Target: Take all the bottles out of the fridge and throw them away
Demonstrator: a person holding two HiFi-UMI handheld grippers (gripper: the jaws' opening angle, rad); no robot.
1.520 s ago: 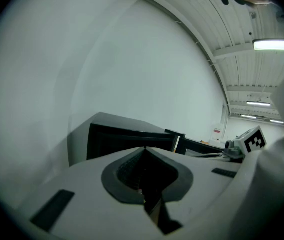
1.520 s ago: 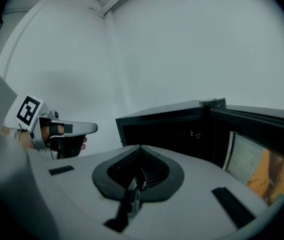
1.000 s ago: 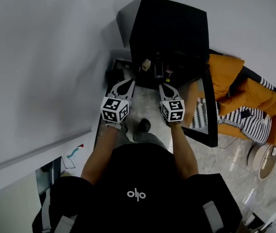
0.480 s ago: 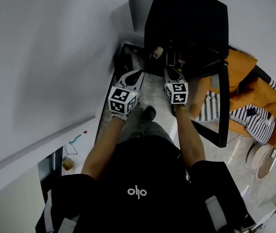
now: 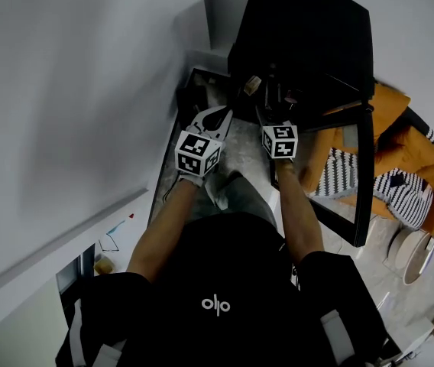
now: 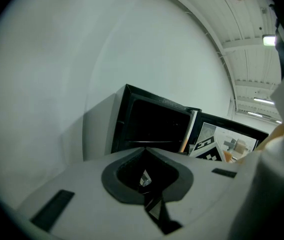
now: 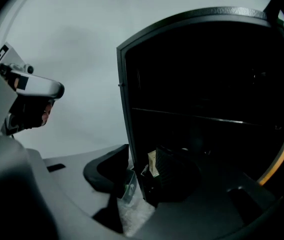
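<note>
The black fridge (image 5: 301, 37) stands open, its door (image 5: 361, 176) swung out to the right. On its lower shelf I see a small tan carton (image 5: 252, 84) and dark bottles (image 5: 273, 95); in the right gripper view they are one dim dark mass with a tan label (image 7: 154, 163). My right gripper (image 5: 267, 115) is just in front of that shelf. Its jaws have just been opening and stand apart (image 7: 174, 184), gripping nothing. My left gripper (image 5: 218, 115) hangs beside it over the floor, its jaws meeting at the tips (image 6: 145, 151) with nothing in them.
A white wall (image 5: 72, 90) runs close along the left. A dark box (image 5: 190, 98) sits on the floor left of the fridge. An orange sofa (image 5: 412, 147) with a striped cushion (image 5: 396, 193) stands behind the door, and a round pale object (image 5: 412, 254) lies further right.
Both grippers have sunk and moved in towards the fridge's lower shelf. The right gripper's jaws have parted. The fridge now looms larger in the head view.
</note>
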